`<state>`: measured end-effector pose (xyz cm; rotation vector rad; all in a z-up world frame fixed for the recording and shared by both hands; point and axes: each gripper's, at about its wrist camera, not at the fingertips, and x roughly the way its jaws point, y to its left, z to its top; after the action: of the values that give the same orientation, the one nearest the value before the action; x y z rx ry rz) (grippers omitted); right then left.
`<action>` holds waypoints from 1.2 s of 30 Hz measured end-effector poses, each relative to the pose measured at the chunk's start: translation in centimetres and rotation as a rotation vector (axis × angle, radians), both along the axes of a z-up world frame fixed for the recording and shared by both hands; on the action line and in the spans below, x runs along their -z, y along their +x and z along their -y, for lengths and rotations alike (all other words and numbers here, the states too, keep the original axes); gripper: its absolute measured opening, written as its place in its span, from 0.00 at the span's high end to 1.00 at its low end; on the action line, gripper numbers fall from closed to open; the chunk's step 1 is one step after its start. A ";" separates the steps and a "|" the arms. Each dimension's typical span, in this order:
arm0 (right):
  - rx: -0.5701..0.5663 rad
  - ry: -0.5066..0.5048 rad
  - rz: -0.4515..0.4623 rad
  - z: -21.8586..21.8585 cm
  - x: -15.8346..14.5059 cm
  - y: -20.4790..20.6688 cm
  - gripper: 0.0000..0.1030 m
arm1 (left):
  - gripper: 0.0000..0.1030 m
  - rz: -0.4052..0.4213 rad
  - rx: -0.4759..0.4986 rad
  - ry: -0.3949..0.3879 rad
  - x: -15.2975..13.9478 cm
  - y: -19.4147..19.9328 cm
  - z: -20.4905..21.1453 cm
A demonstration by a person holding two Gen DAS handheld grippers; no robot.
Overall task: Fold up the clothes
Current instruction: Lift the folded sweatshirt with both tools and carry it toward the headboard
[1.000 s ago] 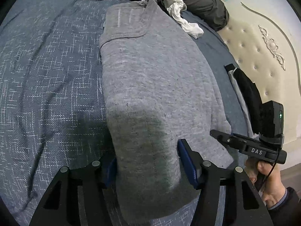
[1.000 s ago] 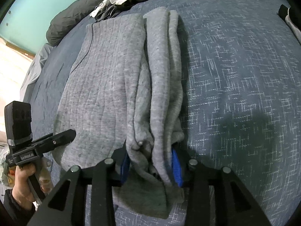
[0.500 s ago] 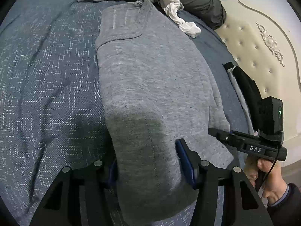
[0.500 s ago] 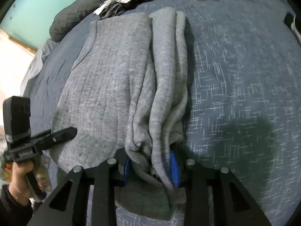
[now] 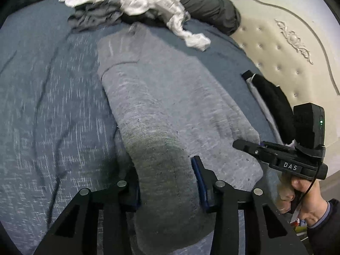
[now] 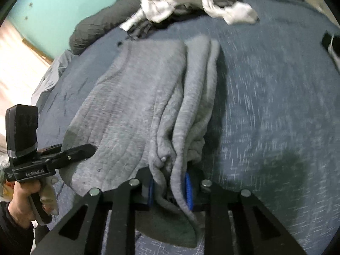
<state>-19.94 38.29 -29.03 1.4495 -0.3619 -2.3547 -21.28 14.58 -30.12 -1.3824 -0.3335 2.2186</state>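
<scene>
A grey sweater point(image 5: 170, 89) lies lengthwise on the blue bedspread point(image 5: 53, 106), its sides folded in. My left gripper point(image 5: 167, 180) has the sweater's near hem bunched between its blue pads; its jaws are closing and the cloth arches up from the bed. In the right wrist view the folded sleeve side of the sweater point(image 6: 131, 97) is gathered between my right gripper's point(image 6: 170, 189) pads, whose jaws are closing too. Each gripper shows from the side in the other's view: the right gripper point(image 5: 240, 143) and the left gripper point(image 6: 91, 147), both at the hem, each held by a hand.
A heap of white point(image 5: 153, 0) and dark grey clothes lies at the sweater's far end, with a dark padded jacket point(image 5: 212, 8) behind it. A black garment point(image 5: 272, 102) rests by the cream tufted headboard point(image 5: 286, 53). Bare bedspread point(image 6: 265, 95) stretches to the right.
Both grippers have narrowed on the near hem and risen, pulling the grey cloth up off the bed. The clothes heap now shows lower in both views.
</scene>
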 end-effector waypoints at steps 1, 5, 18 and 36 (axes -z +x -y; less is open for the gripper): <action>-0.002 -0.001 -0.019 -0.1 -0.8 0.1 0.79 | 0.58 -0.009 0.004 -0.002 -0.6 0.0 -0.3; -0.006 0.004 -0.067 -2.5 -2.3 -1.3 0.80 | 0.59 -0.054 0.029 -0.017 -3.2 0.4 -1.6; 0.028 0.032 -0.171 -5.6 -8.5 -1.0 0.81 | 0.59 -0.161 0.086 -0.014 -10.3 1.1 -8.0; 0.144 0.125 -0.322 -20.1 -19.1 2.5 0.81 | 0.60 -0.292 0.227 0.028 -20.0 -0.6 -24.3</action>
<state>-17.43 58.41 -9.89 1.0964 -0.2435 -2.7149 -21.86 38.88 -10.17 -1.0067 -0.0979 2.1753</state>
